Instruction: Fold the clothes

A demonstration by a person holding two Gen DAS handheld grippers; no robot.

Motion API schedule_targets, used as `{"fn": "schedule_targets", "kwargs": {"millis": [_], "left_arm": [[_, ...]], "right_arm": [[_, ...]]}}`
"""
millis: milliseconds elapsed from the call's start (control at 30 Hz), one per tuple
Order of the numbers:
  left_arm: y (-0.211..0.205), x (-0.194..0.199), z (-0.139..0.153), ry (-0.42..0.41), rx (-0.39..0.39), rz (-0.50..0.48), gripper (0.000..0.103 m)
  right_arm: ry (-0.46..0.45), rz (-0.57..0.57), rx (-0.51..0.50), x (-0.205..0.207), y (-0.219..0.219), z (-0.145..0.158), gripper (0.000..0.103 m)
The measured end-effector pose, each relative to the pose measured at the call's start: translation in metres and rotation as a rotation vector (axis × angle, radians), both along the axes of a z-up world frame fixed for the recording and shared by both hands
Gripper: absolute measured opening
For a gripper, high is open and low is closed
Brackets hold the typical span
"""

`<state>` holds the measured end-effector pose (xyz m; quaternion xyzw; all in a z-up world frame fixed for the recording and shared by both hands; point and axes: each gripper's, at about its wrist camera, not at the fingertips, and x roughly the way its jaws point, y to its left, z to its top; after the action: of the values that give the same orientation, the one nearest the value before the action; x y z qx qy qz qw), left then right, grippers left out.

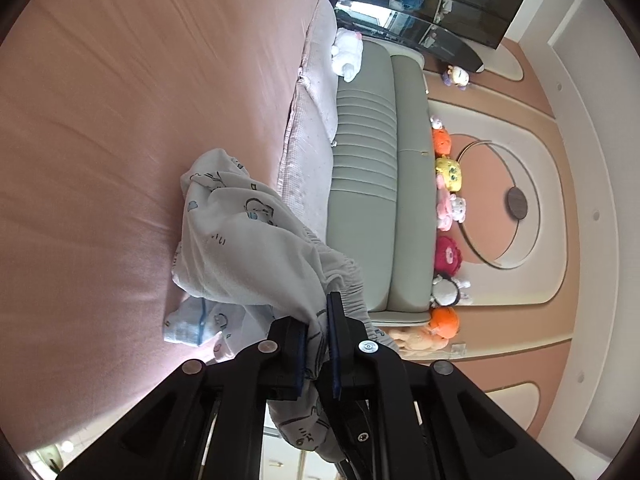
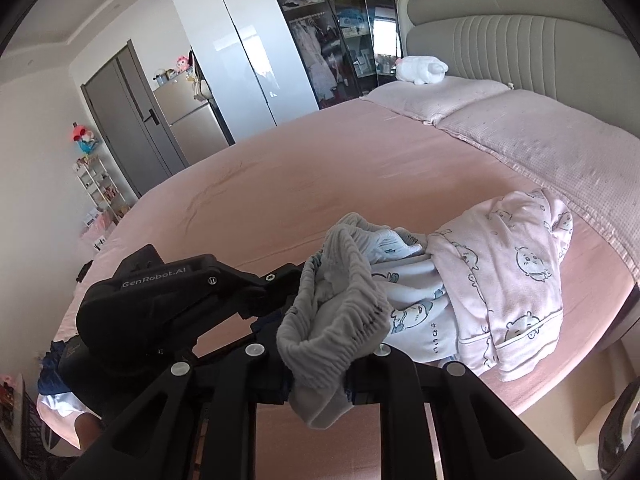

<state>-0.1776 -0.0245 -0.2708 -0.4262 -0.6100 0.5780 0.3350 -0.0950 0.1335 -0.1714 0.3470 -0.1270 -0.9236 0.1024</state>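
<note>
The blue printed pants (image 2: 404, 312) hang by their gathered waistband between both tools above the pink bed (image 2: 280, 184) — the left tool (image 1: 318, 344) pinches the band between its blue pads, and the right tool (image 2: 320, 364) looks clamped on it too, though cloth hides its tips. The step seems to be lifting the garment to spread it; next it needs pulling taut and laying flat. Only the right view shows the pink pyjama top (image 2: 516, 280) at three o'clock — only the left shows a trailing leg (image 1: 192, 322) touching the bed.
</note>
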Motion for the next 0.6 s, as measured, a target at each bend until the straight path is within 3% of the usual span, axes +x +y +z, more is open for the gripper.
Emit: {"fn": "schedule_targets", "kwargs": {"millis": [300,600], "left_arm": [[-0.015,0.005,0.026,0.03,0.032,0.02,0.007],[-0.029,-0.017,0.087,0.116,0.003,0.038,0.007]], "right_arm": [[0.048,0.039,0.033,0.008,-0.018,0.032,0.017],[0.149,0.073,0.033,-0.003,-0.034,0.084,0.017]]}}
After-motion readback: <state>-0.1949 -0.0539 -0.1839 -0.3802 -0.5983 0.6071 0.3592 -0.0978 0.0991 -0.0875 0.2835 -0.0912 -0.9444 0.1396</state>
